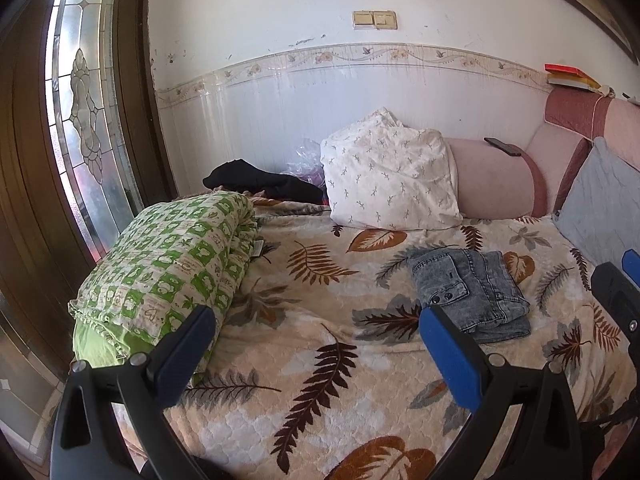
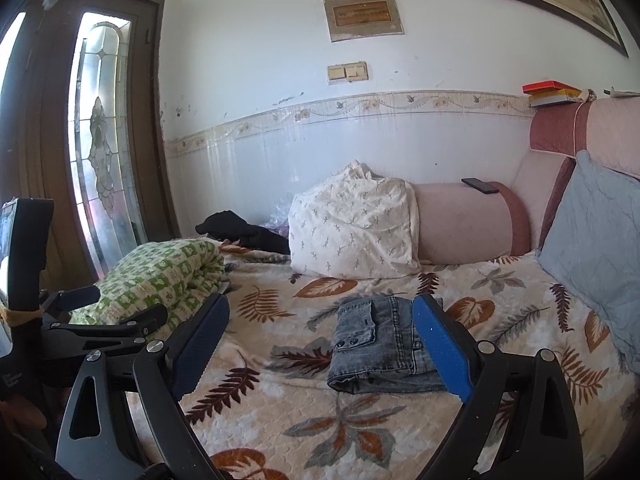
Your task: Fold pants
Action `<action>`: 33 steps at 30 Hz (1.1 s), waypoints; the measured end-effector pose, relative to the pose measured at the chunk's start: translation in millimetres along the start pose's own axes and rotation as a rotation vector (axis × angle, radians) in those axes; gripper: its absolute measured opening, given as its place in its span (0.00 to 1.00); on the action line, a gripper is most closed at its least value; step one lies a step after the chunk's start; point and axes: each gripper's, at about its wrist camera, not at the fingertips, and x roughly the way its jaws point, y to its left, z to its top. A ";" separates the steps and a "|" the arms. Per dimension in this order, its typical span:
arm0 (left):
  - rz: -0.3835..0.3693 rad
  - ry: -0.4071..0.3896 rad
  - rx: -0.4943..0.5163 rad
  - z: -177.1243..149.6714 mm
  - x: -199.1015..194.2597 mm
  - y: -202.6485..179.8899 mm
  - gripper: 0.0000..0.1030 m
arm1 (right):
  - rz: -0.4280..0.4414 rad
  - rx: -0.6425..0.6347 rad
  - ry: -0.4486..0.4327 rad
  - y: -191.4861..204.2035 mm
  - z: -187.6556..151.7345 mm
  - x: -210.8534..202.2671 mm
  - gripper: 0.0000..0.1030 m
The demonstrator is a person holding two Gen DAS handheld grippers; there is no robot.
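You look to be at the end of the job: the pants (image 2: 380, 350) lie in a compact folded stack on the leaf-print blanket (image 1: 320, 360) of the bed, waistband and buttons on top, edges roughly squared, and neither tool is touching them. Your left claw (image 1: 316, 344) stands with its blue pads wide apart and nothing between them, hovering above the blanket; the pants sit ahead and just to the right of it, partly behind the right-hand pad in that view. Your right claw (image 2: 324, 350) is spread as wide and equally empty, raised above the bed, with the stack lying ahead in the gap between its pads, toward the right one. If you judge the fold good enough, the next move calls for little more than drawing both tools back without snagging the denim. If you want it tidier, the lowest layer bulges out a bit at the near edge, so a light press or tuck there would do. The green checked quilt (image 1: 172, 264) and the white pillow (image 1: 390, 172) lie well apart from the stack and need no attention.
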 end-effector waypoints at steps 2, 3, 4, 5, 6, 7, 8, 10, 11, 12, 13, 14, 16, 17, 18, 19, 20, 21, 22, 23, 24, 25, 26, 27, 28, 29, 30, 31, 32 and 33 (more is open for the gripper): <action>0.005 0.001 0.004 -1.1 0.9 -0.5 1.00 | 0.005 0.002 0.002 0.3 -1.2 0.6 0.91; 0.005 0.003 0.006 -2.1 1.6 -0.8 1.00 | 0.006 0.001 0.003 0.8 -1.6 0.8 0.91; 0.005 0.007 0.008 -2.8 2.9 -1.0 1.00 | 0.007 0.000 0.004 1.2 -2.0 1.1 0.91; 0.006 0.013 0.009 -3.9 4.3 -1.4 1.00 | 0.008 -0.002 0.005 1.7 -3.2 1.8 0.91; 0.008 0.017 0.011 -4.6 5.4 -1.5 1.00 | 0.008 -0.005 0.008 2.2 -4.6 2.6 0.91; 0.010 0.021 0.014 -5.7 6.6 -2.1 1.00 | 0.006 -0.010 0.012 2.8 -6.8 3.8 0.91; 0.012 0.026 0.017 -6.9 8.0 -2.7 1.00 | 0.006 -0.010 0.012 2.8 -6.8 3.8 0.91; 0.018 0.037 0.024 -8.7 10.8 -4.0 1.00 | 0.005 -0.006 0.017 1.6 -8.9 5.2 0.91; 0.020 0.041 0.028 -9.2 12.0 -5.0 1.00 | 0.006 -0.001 0.021 0.3 -9.6 5.9 0.91; 0.020 0.043 0.032 -9.6 12.4 -6.0 1.00 | 0.006 0.004 0.024 -1.2 -10.3 6.6 0.91; 0.022 0.043 0.035 -9.6 12.3 -6.9 1.00 | 0.006 0.010 0.026 -2.7 -10.6 7.1 0.91; 0.023 0.040 0.037 -9.3 11.9 -7.7 1.00 | 0.007 0.015 0.027 -4.0 -10.8 7.3 0.91; 0.023 0.035 0.040 -8.6 10.6 -9.5 1.00 | 0.010 0.025 0.027 -7.6 -10.1 7.3 0.91; 0.023 0.034 0.042 -8.2 10.2 -10.2 1.00 | 0.010 0.025 0.027 -7.6 -10.1 7.3 0.91; 0.021 0.033 0.043 -8.1 10.1 -10.8 1.00 | 0.009 0.025 0.022 -8.9 -9.7 6.3 0.91; 0.021 0.033 0.046 -8.0 9.8 -11.6 1.00 | 0.009 0.025 0.022 -8.9 -9.7 6.3 0.91; 0.021 0.033 0.048 -8.1 9.9 -12.2 1.00 | 0.009 0.024 0.022 -9.3 -9.7 6.1 0.91; 0.020 0.033 0.051 -8.0 9.8 -12.8 1.00 | 0.008 0.024 0.021 -9.7 -9.6 5.8 0.91; 0.018 0.034 0.053 -7.9 9.7 -13.2 1.00 | 0.009 0.026 0.020 -10.1 -9.5 5.6 0.91; 0.018 0.033 0.054 -7.7 9.5 -13.5 1.00 | 0.009 0.027 0.020 -10.5 -9.5 5.6 0.91; 0.019 0.031 0.056 -7.5 9.2 -13.7 1.00 | 0.010 0.028 0.022 -10.7 -9.4 5.7 0.91; 0.020 0.030 0.056 -7.4 8.8 -13.9 1.00 | 0.011 0.028 0.022 -10.9 -9.3 5.9 0.91; 0.018 0.029 0.055 -7.3 8.6 -13.7 1.00 | 0.011 0.027 0.022 -10.9 -9.0 6.2 0.91; 0.017 0.029 0.055 -7.3 8.4 -13.7 1.00 | 0.010 0.026 0.021 -10.8 -8.9 6.1 0.91; 0.017 0.029 0.055 -7.4 8.2 -13.9 1.00 | 0.010 0.025 0.020 -10.8 -8.9 6.2 0.91; 0.016 0.030 0.056 -7.4 8.2 -13.9 1.00 | 0.010 0.023 0.021 -10.5 -8.8 6.4 0.91; 0.016 0.030 0.056 -7.4 8.1 -14.1 1.00 | 0.009 0.023 0.022 -10.0 -9.2 6.3 0.91; 0.016 0.030 0.058 -7.1 8.2 -14.1 1.00 | 0.009 0.024 0.022 -10.2 -9.2 5.9 0.91; 0.016 0.030 0.057 -7.2 8.1 -14.3 1.00 | 0.010 0.026 0.021 -10.1 -9.1 5.9 0.91; 0.014 0.031 0.057 -7.2 8.0 -14.4 1.00 | 0.010 0.025 0.021 -10.2 -9.0 5.9 0.91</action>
